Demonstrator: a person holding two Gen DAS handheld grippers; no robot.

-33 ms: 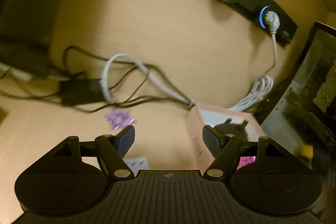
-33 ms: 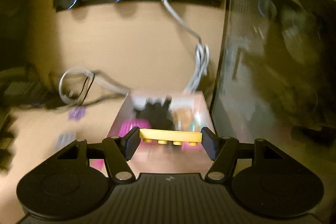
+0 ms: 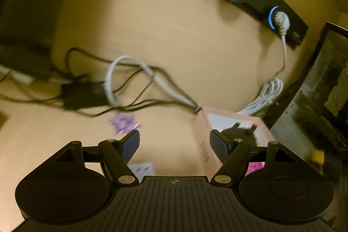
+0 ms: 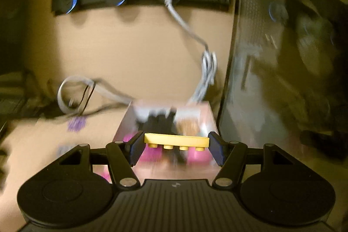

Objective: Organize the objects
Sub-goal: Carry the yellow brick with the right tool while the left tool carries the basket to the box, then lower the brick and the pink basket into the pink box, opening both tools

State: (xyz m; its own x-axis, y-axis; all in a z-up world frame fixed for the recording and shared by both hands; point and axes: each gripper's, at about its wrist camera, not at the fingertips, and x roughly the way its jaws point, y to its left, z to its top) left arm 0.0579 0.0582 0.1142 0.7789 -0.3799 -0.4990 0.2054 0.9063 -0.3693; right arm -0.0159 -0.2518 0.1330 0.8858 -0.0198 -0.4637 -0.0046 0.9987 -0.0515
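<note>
Right gripper (image 4: 176, 146) clamped on yellow brick (image 4: 176, 139), above pink box (image 4: 128, 121), apparently; left gripper (image 3: 175, 141) released, box to its right.

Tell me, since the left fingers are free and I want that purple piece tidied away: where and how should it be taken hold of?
Probably from above, fingers closing across the two narrower sides of the purple piece. It lies flat on the desk ahead of the empty left gripper, clear of the black cables behind it. Blur hides its exact outline.
</note>
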